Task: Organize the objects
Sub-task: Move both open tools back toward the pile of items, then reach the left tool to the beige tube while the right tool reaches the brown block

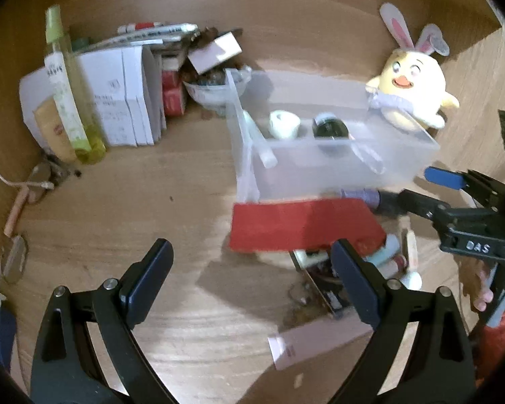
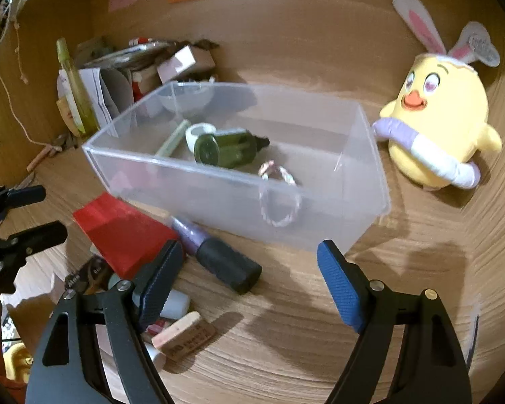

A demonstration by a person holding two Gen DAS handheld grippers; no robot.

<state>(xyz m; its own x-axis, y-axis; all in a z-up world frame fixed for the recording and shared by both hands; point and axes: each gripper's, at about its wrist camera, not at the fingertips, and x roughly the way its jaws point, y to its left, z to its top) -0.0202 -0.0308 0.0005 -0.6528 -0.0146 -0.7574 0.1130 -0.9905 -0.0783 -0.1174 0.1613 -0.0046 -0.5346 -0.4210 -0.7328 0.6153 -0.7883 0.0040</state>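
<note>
Surface: wood-grain laminate, matt, walled in by panels of the same wood at the back and right.
Bin (image 2: 239, 198): clear, rigid plastic, rectangular, open-topped, standing mid-surface toward the back.
Bin contents: a dark green bottle (image 2: 225, 148) lying on its side, a white ring-shaped piece (image 2: 198, 133), a pale green stick (image 2: 173, 141) and a small beaded loop (image 2: 279, 198) leaning at the front wall.
Red box (image 2: 124, 232): flat, matt cardboard, sharp-edged, lying just in front of the bin's left front corner.
Lilac tube (image 2: 215, 252): smooth cylinder with a ribbed black cap, lying on the surface between the red box and the bin's front wall.
Small clutter: a pink eraser-like block (image 2: 181, 335) and little white bottles, near the front edge, left of centre.
Plush chick (image 2: 437, 124): soft yellow fabric, rabbit ears, at the back right corner, beside the bin.
My right jaws (image 2: 245, 282): spread wide, blue ribbed pads, pinching nothing; the tube's black cap lies between them, the bin's front wall just beyond.
My left jaws (image 1: 252, 279): spread wide, dark pads, empty; the red box lies just ahead of them, with the right pad over the clutter.
Back left corner: white cartons (image 1: 118, 101) and a tall yellow-green spray bottle (image 1: 70, 97), upright.
</note>
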